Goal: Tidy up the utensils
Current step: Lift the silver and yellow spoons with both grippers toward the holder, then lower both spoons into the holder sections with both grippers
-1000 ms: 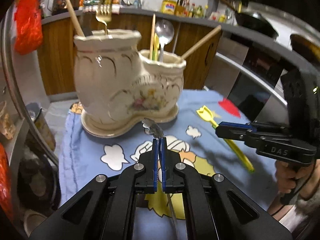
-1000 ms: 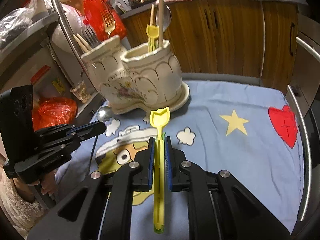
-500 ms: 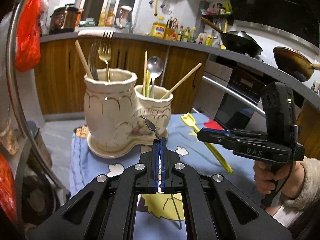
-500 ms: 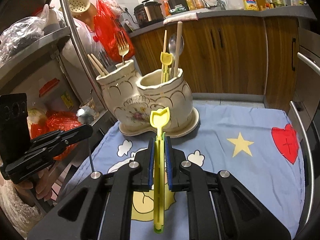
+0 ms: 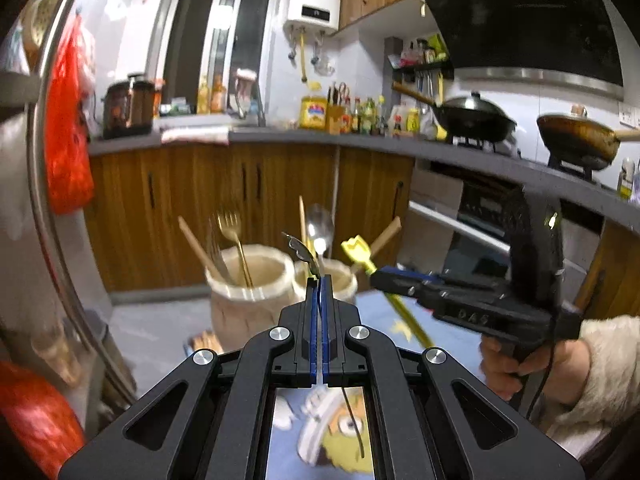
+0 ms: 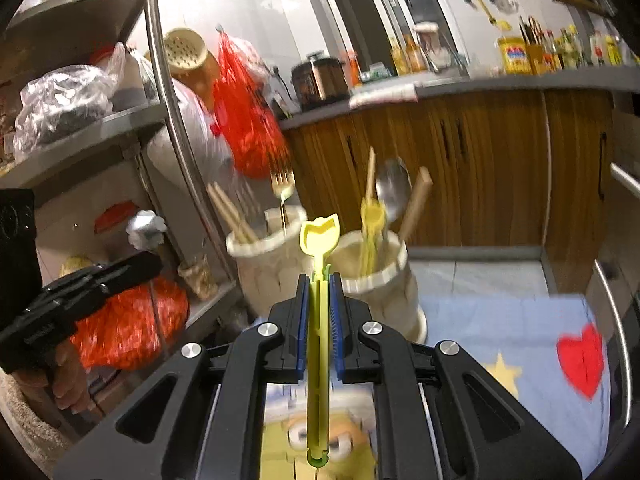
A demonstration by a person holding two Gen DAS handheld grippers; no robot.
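Left wrist view shows the left gripper [image 5: 319, 280] clamped on a thin metal spoon [image 5: 301, 251], raised in the air in front of the cream ceramic two-pot utensil holder [image 5: 248, 292] on the blue cartoon-print cloth [image 5: 320, 432]. Right wrist view shows the right gripper [image 6: 319, 280] closed around a long yellow plastic utensil [image 6: 319, 344] with a tulip-shaped head, likewise aloft and near the holder's front.

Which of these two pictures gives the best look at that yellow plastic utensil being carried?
The right wrist view: the yellow utensil runs lengthwise up the middle, clamped in the right gripper. The left wrist view shows it from the side, small, blurred, partly hidden by that gripper.
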